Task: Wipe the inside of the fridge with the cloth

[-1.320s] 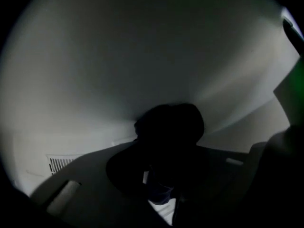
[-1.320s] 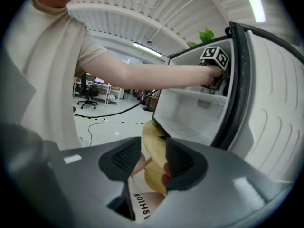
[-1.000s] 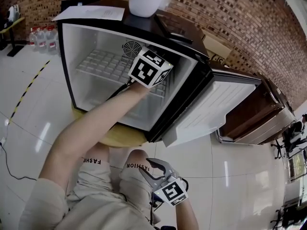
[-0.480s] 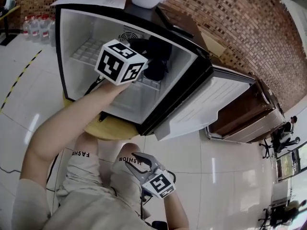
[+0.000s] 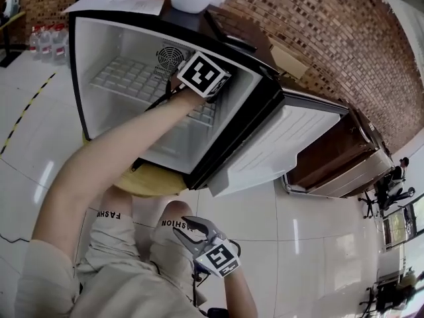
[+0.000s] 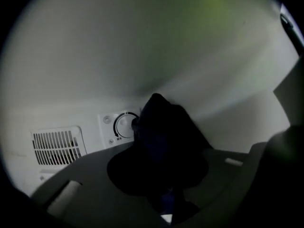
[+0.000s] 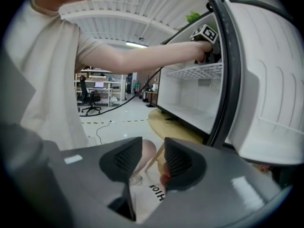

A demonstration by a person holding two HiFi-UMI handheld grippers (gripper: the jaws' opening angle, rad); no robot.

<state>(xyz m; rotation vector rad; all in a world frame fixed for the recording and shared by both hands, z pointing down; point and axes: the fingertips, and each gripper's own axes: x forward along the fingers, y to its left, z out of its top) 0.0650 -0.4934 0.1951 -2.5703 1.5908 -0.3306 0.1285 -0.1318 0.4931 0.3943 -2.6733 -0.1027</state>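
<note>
Reaching into the open fridge (image 5: pixel 85 78) with the left gripper (image 6: pixel 161 172), fingers pinched on a dark cloth (image 6: pixel 164 122). Bunched into a soft wad, sticking out ahead of the fingers at the centre of the left gripper view. Close to the pale back wall by the round dial (image 6: pixel 124 126), right of the slatted vent (image 6: pixel 57 146); cannot tell whether actually touching the dial. In the head view, hidden behind the marker cube at upper middle of the frame, above the wire shelf (image 5: pixel 129 81).

Low at the bottom of the head view, the right gripper (image 7: pixel 153 163): fingers a little apart with nothing between, only a knee behind the gap. Well apart from the fridge and its swung-open door (image 5: pixel 265 148).

Judged as mid-wipe on the upper back wall. Likely to handle as light and limp: no stiffness of its own, folding and dragging under pressure, nothing to break. Best held as now, by a gathered fold, leaving a good wad proud of the fingers so that fabric, not hard fingertips, meets the wall. Worth easing round the dial to avoid turning it, and keeping loose corners from snagging on the wire shelf.
</note>
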